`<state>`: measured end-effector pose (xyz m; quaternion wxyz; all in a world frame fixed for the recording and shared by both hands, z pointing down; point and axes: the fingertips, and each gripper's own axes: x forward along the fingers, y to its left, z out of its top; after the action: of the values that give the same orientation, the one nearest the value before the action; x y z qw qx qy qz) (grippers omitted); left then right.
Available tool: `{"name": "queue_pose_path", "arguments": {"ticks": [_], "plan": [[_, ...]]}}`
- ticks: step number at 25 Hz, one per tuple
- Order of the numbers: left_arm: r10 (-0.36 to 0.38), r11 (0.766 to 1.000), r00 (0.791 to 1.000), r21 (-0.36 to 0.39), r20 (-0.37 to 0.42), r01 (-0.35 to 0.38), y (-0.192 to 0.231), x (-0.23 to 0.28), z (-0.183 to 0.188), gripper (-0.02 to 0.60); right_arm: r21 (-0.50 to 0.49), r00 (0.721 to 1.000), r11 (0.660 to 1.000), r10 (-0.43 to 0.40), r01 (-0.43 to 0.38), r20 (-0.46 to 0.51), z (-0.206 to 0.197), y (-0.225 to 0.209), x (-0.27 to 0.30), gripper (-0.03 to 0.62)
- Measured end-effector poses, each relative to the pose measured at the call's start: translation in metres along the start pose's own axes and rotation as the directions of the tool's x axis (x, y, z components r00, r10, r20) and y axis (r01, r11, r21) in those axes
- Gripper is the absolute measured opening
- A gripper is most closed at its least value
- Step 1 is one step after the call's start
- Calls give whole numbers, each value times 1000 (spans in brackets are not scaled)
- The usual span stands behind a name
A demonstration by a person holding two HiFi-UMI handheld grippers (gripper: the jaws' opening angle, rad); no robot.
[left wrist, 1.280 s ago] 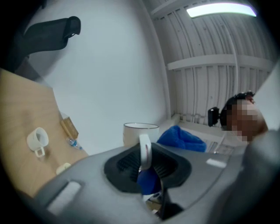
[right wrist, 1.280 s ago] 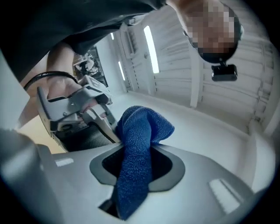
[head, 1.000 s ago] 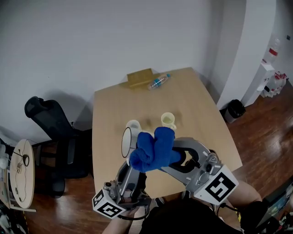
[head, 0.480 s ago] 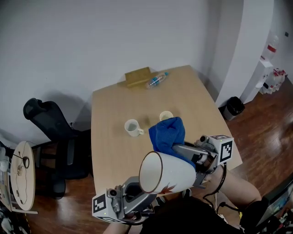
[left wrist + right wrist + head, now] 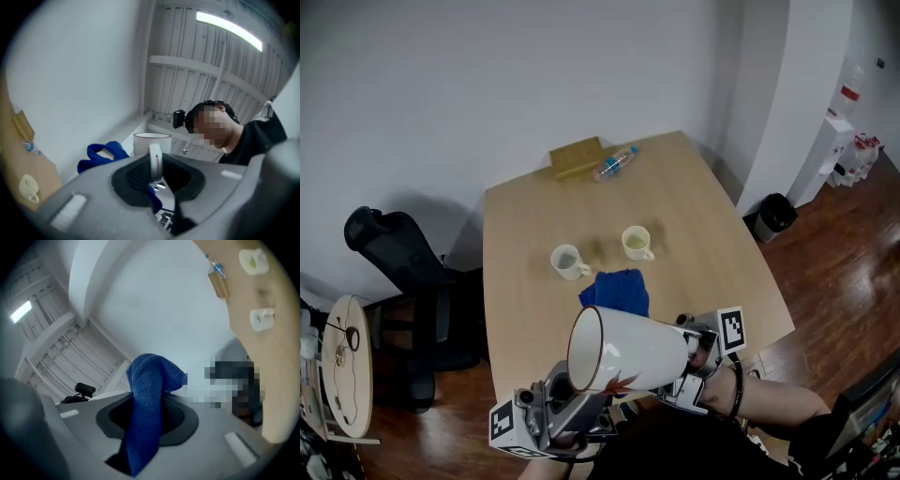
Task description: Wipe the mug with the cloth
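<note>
So, left gripper (image 5: pixel 156 180) fingers are clamping the white ceramic mug (image 5: pixel 633 354) by its handle | right gripper (image 5: pixel 147 420) fingers are pinching the blue knit cloth (image 5: pixel 146 394)

The table (image 5: pixel 703 216) is filling the middle of the head view. At its centre a left cup (image 5: pixel 569 262) and a right cup (image 5: pixel 637 243) are standing side by side. Along its far edge, in the upper middle, a bottle (image 5: pixel 614 164) is lying just right of a box (image 5: pixel 577 157). A chair (image 5: pixel 394 248) is standing left of the table, a bin (image 5: pixel 772 218) off to its right. In the lower middle the mug (image 5: pixel 633 352) is overlapping the table's near edge, and the cloth (image 5: pixel 617 291) is showing just above it in the frame.
</note>
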<state>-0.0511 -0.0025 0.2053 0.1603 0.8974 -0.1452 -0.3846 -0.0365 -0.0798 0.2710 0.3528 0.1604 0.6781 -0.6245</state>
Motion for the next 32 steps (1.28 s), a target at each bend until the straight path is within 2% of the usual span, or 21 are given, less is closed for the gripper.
{"name": "queue_pose_path", "arguments": {"ticks": [2,3,4,5,7,8,9,10,11,13,15,16,18,20,22,24,27,30,32], "plan": [[59,997,998,56,18,-60,4,1,8,60,-97,997,993,-59,64,57,21,-3,-9,121],[101,989,995,107,20,-103,8,-1,13,60,-163,992,981,-89,102,84,31,-2,-15,123],[155,971,988,180,15,-155,12,-4,18,60,-244,986,958,-126,148,105,40,1,-21,123],[219,939,976,270,5,-212,17,-6,22,60,-336,978,920,-169,200,119,47,4,-28,123],[347,844,938,439,-8,-309,29,-12,28,60,-503,957,814,-258,291,135,54,8,-41,123],[391,805,920,486,-7,-339,35,-14,30,60,-556,948,770,-287,314,137,55,9,-45,123],[418,786,908,503,-5,-359,40,-17,30,60,-583,945,747,-298,320,136,54,10,-46,123],[429,785,903,497,-5,-370,44,-18,28,60,-588,947,746,-292,313,134,51,11,-46,123],[430,794,903,479,-7,-375,45,-18,24,60,-576,953,761,-270,297,136,49,13,-43,123],[412,828,911,426,-19,-366,45,-17,13,60,-501,969,830,-191,244,155,49,18,-38,123],[381,862,924,373,-32,-342,40,-12,3,60,-371,974,911,-112,179,194,54,17,-36,123],[368,873,929,358,-36,-332,38,-10,-2,60,-302,973,941,-90,153,214,57,13,-36,123],[365,874,930,355,-32,-331,37,-6,-6,60,-181,971,975,-84,127,225,52,0,-36,123],[388,861,922,363,-13,-357,43,-8,-3,60,-111,974,984,-115,138,196,40,-14,-38,123],[423,842,906,369,0,-393,53,-14,2,60,-84,979,986,-131,146,159,26,-20,-40,123],[450,832,893,364,-4,-418,60,-23,1,60,-69,981,991,-100,113,168,22,-14,-45,123],[453,844,891,330,-20,-422,59,-30,-7,60,-80,973,994,-56,76,226,36,-6,-55,123],[423,868,905,300,-32,-395,53,-24,-15,60,-64,965,993,-84,103,248,45,-18,-54,123],[424,868,905,303,-36,-394,53,-21,-18,60,-20,963,992,-115,123,246,41,-29,-54,123]]}}
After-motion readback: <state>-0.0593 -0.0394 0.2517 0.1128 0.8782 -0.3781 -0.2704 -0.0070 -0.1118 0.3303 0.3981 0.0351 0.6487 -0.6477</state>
